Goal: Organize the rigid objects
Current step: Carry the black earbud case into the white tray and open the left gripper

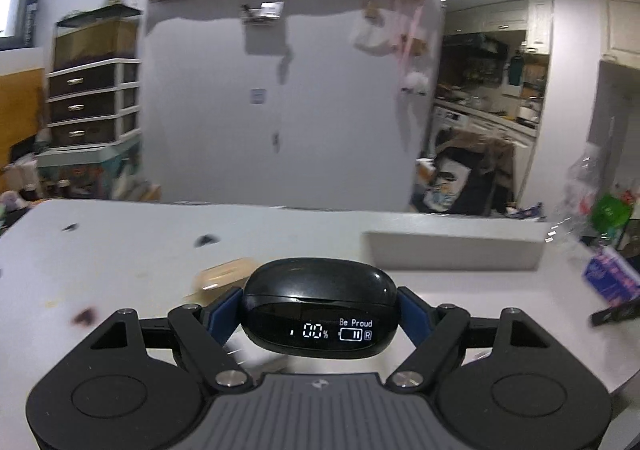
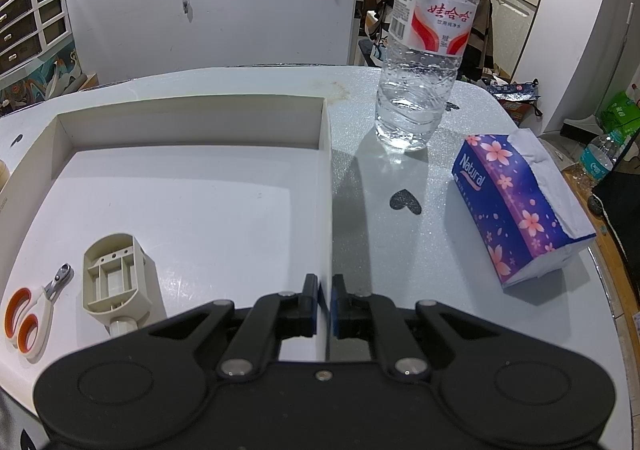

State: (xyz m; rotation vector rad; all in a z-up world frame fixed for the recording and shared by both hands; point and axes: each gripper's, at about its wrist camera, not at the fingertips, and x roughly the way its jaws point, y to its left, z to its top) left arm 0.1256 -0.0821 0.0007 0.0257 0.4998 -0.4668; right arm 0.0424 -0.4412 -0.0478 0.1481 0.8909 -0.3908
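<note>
Earbud case (image 1: 320, 310): glossy black plastic. Water bottle (image 2: 424, 50): clear plastic, paper-like label. Tray (image 2: 326, 170): matt white; tissue pack (image 2: 516, 206): glossy printed film.

A glossy black earbud case (image 1: 320, 308) with white display digits sits between blue-padded black jaws above a pale grey tabletop (image 1: 120, 258) flecked with dark heart-shaped marks. In the white tray (image 2: 192, 186), near its front left corner, lie white clippers (image 2: 34, 310) with orange handle loops and a beige plastic part (image 2: 114, 282). Toward the tabletop's right edge, a purple-blue tissue pack (image 2: 516, 206) carries pink blossoms; the clear bottle (image 2: 428, 46) wears a red-and-white label.
</note>
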